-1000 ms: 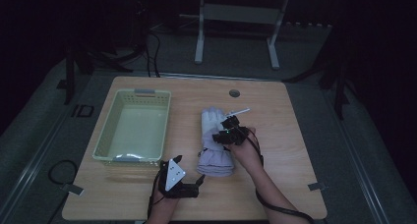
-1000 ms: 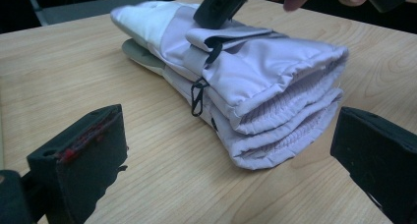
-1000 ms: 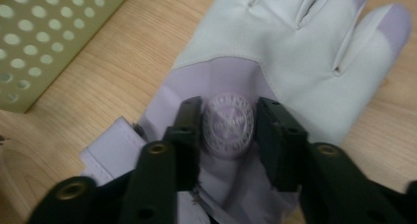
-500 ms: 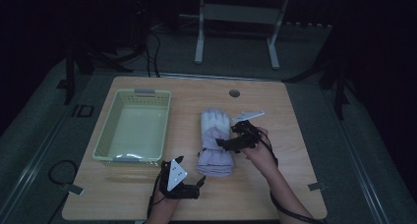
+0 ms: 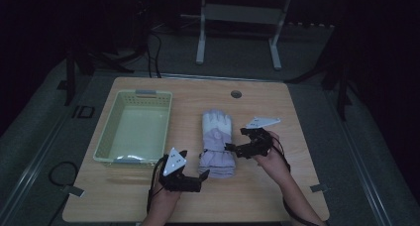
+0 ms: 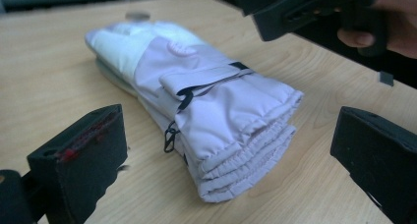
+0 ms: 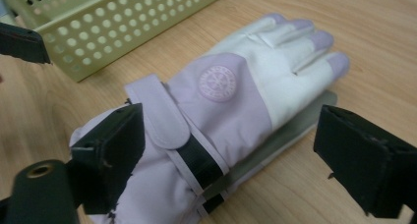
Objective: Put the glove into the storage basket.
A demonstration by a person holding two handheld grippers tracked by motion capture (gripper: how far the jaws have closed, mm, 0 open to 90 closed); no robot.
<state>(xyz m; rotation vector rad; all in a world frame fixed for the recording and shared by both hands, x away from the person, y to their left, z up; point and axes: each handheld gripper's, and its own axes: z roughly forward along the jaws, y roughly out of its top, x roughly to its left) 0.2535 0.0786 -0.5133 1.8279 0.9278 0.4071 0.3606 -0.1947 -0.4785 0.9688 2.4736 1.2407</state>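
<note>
Tabletop (image 5: 297, 196) — light wood, dim room.

Gloves (image 5: 217, 142) — a lilac-and-white pair stacked flat at mid-table, fingers pointing away from the person, cuffs toward the near edge (black strap across the wrist).

Basket (image 5: 104, 147) — pale yellow-green, perforated, left of the gloves and apart from them.

Left gripper (image 5: 202, 178) — near the cuff end, jaws spread wide, holding nothing.

Right gripper (image 5: 232, 147) — at the gloves' right side, jaws wide apart, likewise holding nothing.
</note>
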